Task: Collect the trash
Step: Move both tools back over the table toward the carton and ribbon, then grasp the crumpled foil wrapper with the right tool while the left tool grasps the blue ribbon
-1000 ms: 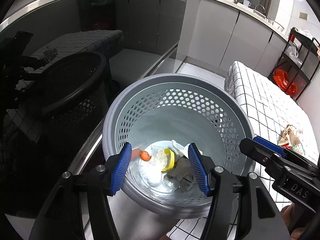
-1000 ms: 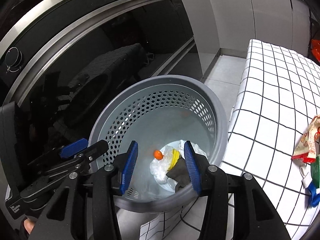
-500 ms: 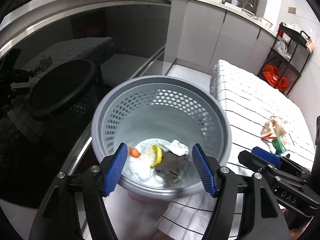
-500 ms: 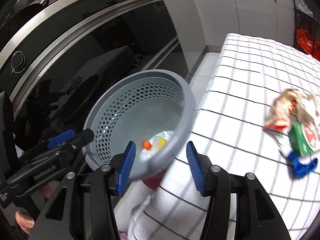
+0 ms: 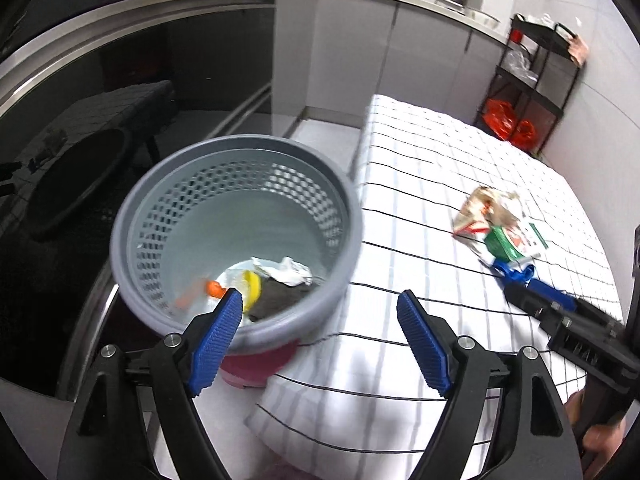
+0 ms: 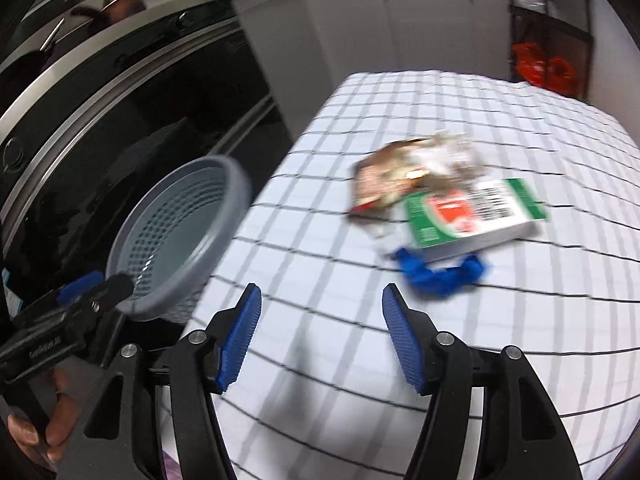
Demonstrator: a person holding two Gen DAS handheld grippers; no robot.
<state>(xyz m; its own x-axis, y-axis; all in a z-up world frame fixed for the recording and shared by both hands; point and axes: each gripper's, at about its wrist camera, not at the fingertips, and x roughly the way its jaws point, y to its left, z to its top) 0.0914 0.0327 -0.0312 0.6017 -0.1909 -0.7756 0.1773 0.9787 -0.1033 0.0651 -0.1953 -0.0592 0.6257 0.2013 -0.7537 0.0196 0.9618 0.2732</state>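
The left gripper (image 5: 320, 316) stood wide, its jaws having just been opening, with nothing between its blue pads (image 5: 422, 344). Just ahead of its left pad sat the grey perforated bin (image 5: 168, 216), holding a white crumpled paper (image 5: 288, 270), a yellow scrap and an orange bit.

The right gripper (image 6: 322, 320) was likewise spread, its jaws having just been opening, and empty, hovering over the checked white cloth (image 6: 320, 264). Ahead and slightly right of it lay the remaining trash: a crumpled blue wrapper (image 6: 440, 276) nearest, a green and white carton (image 6: 472, 214) touching it behind, then a crumpled brown snack packet (image 6: 384, 180).

Farther off stood a black rack (image 5: 532, 76) with orange bags.
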